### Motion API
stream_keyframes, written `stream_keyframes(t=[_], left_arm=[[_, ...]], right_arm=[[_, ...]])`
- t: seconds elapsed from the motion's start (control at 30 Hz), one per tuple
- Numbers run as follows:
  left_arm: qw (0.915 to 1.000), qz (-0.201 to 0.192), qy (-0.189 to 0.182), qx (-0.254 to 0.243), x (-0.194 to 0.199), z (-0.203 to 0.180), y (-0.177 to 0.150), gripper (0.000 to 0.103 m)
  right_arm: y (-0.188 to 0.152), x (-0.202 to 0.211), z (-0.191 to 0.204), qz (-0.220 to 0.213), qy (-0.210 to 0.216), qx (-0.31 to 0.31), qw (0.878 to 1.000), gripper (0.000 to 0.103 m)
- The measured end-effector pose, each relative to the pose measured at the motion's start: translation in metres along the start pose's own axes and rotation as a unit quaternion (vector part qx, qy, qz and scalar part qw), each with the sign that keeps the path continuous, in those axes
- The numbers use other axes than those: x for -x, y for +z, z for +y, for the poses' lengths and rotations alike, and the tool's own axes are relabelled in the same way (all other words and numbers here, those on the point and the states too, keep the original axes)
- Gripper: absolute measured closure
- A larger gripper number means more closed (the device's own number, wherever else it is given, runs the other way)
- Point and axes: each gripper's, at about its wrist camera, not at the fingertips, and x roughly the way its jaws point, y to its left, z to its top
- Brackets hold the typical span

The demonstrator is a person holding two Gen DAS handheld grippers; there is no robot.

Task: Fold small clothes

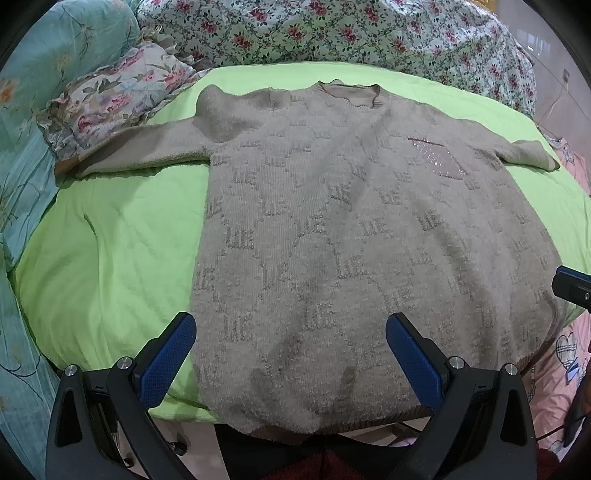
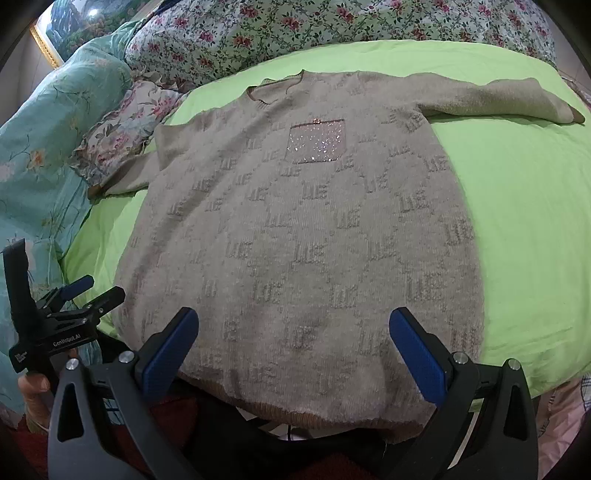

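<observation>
A beige knitted sweater [image 1: 332,221] [image 2: 306,236] with a woven letter pattern lies flat, front up, on a lime green sheet [image 1: 110,251] [image 2: 524,221]. Both sleeves are spread sideways, and the collar [image 1: 349,92] points away from me. A sparkly chest pocket [image 2: 317,141] [image 1: 436,158] sits below the collar. My left gripper [image 1: 291,332] hovers open above the sweater's hem, its blue pads apart with nothing between them. My right gripper [image 2: 293,328] also hangs open over the hem. The left gripper [image 2: 79,291] shows at the left edge of the right wrist view.
Floral quilts [image 1: 332,33] [image 2: 332,29] are piled behind the sheet. A flowered pillow [image 1: 118,99] and a teal floral cover [image 1: 22,177] lie at the left. Pink printed bedding [image 1: 561,354] shows at the right. A hand [image 2: 31,391] holds the left gripper's handle.
</observation>
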Motion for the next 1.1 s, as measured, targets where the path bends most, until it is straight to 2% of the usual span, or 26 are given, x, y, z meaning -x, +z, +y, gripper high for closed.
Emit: stream_keyframes(t=[0.1, 0.3, 0.5, 0.6, 0.73, 1.03, 1.1], left_arm=[[1.0, -0.003, 0.001, -0.001, 0.001, 0.0, 0.003, 0.0], [0.9995, 0.027, -0.012, 0.006, -0.005, 0.0, 0.01, 0.0], [1.0, -0.009, -0.003, -0.003, -0.008, -0.004, 0.013, 0.0], [0.9999, -0.007, -0.007, -0.001, -0.012, -0.004, 0.017, 0.0], [0.9998, 0.007, -0.019, 0.004, -0.018, -0.006, 0.022, 0.0], [0.9982, -0.005, -0.058, 0.017, -0.022, -0.011, 0.038, 0.0], [0.9982, -0.009, -0.057, 0.016, -0.023, -0.012, 0.041, 0.0]], right_arm=[[0.001, -0.001, -0.001, 0.0, -0.003, -0.001, 1.0, 0.0], [0.002, -0.001, -0.001, -0.014, -0.003, 0.007, 1.0, 0.0], [0.004, -0.002, -0.004, -0.022, 0.015, -0.004, 1.0, 0.0], [0.007, -0.003, -0.011, -0.03, 0.032, -0.019, 0.999, 0.0], [0.01, -0.003, -0.021, -0.033, 0.031, -0.035, 0.998, 0.0], [0.015, -0.002, -0.052, -0.045, 0.032, -0.083, 0.995, 0.0], [0.018, 0.001, -0.06, -0.048, 0.032, -0.093, 0.994, 0.0]])
